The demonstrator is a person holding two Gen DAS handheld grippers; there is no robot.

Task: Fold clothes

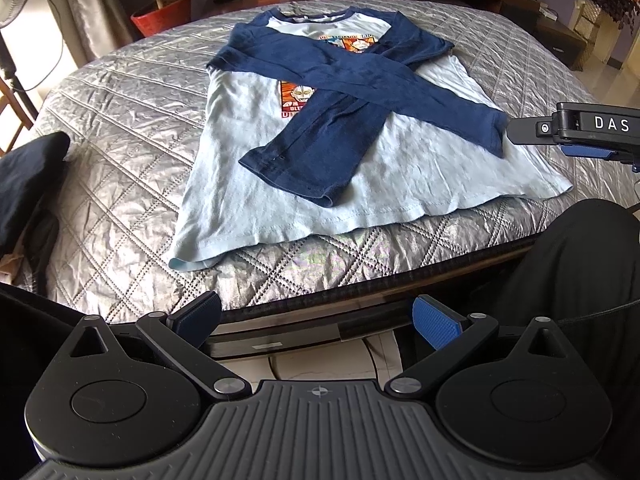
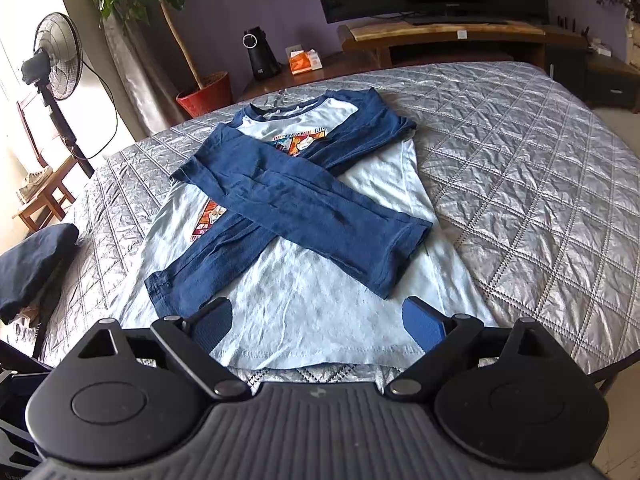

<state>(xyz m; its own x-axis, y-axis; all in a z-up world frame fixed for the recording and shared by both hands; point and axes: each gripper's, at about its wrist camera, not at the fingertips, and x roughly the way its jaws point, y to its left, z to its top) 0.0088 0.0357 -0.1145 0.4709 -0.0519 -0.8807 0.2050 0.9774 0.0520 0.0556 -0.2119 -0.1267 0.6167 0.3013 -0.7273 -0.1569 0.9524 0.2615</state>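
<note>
A pale blue shirt (image 2: 320, 300) with navy sleeves (image 2: 304, 216) is lying flat on a bed's quilted silver bedspread (image 2: 520, 184), the sleeves crossing over its chest. The right gripper (image 2: 320, 322) is hovering over the shirt's hem, jaws spread wide, pinching nothing. The left gripper (image 1: 316, 316) is hanging off the bed's near edge, jaws also spread and empty. A dark folded garment (image 1: 28, 184) is sitting at the left.

Both grippers pointed steeply downward, jaws spread wide and empty: left gripper (image 1: 316, 320), right gripper (image 2: 318, 326).
</note>
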